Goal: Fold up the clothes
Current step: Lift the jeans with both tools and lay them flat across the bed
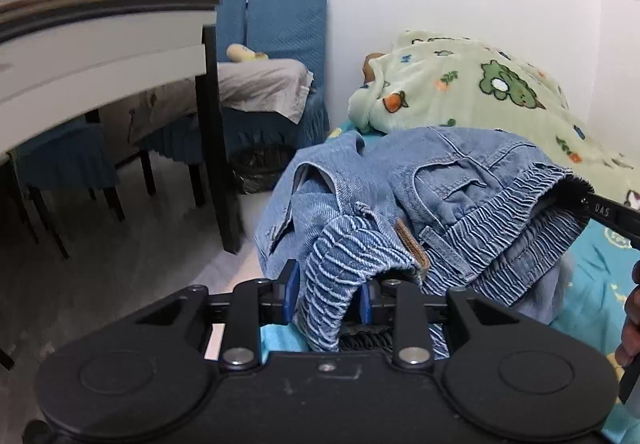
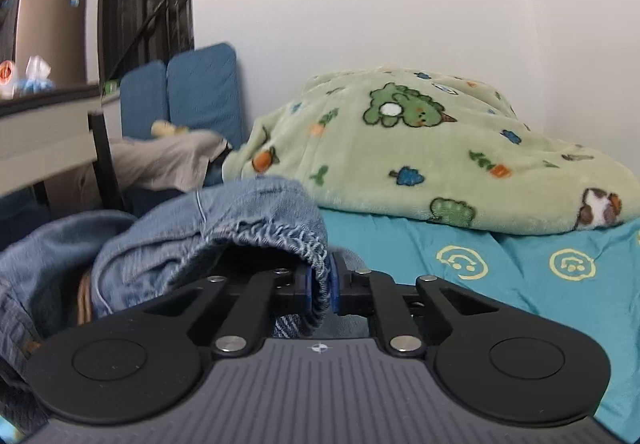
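Denim shorts (image 1: 420, 200), light-wash blue, bunched in a heap on the teal smiley-print bedsheet (image 2: 520, 268), near the bed's edge. Ruched elastic waistband with ribbed stitching, belt loops, pocket seams and a brown leather-look patch at the waist all show. Fabric crumpled, nothing flat. Left gripper (image 1: 326, 294) clamped on one bunched end of the waistband, blue pads pressing the gathered denim from both sides. Right gripper (image 2: 318, 290) pinched tight on another part of the waistband, cloth draped over its left finger; in the left wrist view its black tip sits inside the waistband at right. Green cartoon-print fleece blanket (image 2: 420, 148) lies piled behind the shorts, against the white wall.
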